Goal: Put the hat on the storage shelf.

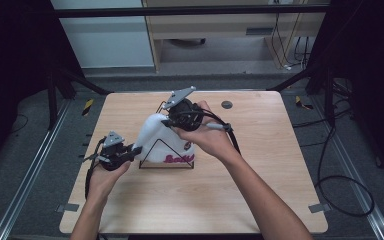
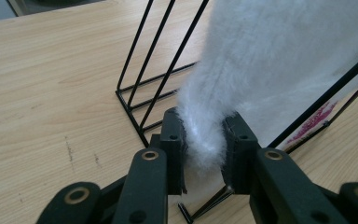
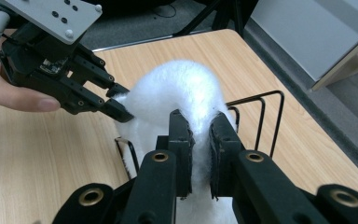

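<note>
Both tools, left tool [image 2: 204,151] and right tool [image 3: 200,140], we find pinching the white fluffy item [image 1: 155,137] in the wire rack [image 1: 166,164] on the tabletop [image 1: 260,190].

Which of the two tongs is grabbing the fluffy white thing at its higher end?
The right tongs, shut on the upper end of the fluffy white thing above the black wire rack. The left tongs pinch its lower edge nearer the table.

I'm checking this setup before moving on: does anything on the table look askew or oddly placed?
Yes. The fluffy white bag lies tilted in the black wire rack, bulging past its wires rather than standing in a slot. The left gripper and right gripper each pinch its fur.
</note>
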{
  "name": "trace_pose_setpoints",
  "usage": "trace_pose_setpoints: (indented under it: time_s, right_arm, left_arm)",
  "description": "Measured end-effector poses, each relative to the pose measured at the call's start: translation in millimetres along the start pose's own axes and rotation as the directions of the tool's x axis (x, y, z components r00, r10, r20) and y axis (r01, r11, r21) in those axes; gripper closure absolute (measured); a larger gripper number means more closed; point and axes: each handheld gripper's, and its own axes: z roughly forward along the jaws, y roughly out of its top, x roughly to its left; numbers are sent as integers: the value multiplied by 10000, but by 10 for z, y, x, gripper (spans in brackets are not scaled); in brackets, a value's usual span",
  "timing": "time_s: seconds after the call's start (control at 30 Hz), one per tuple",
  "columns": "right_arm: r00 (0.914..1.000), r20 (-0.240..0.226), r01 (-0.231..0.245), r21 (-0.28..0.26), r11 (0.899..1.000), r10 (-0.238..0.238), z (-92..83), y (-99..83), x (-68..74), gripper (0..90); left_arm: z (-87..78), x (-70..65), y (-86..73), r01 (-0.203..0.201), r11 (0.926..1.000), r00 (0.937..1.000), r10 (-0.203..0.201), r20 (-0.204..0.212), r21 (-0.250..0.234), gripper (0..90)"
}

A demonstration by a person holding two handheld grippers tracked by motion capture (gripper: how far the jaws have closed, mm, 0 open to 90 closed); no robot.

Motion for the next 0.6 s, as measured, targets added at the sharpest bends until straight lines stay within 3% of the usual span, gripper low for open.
trace_pose_setpoints:
  time_s: [0.43, 0.6]
  right_arm:
    - [9999, -150, 41, 390, 9992, -35, 105, 5, 58, 802]
    - [9996, -272, -66, 490, 9988, 80, 150, 9, 79, 692]
  left_arm:
    - [-30, 75, -95, 404, 9991, 9991, -405, -129, -108, 687]
    - [-128, 113, -137, 507, 9983, 9986, -512, -158, -277, 622]
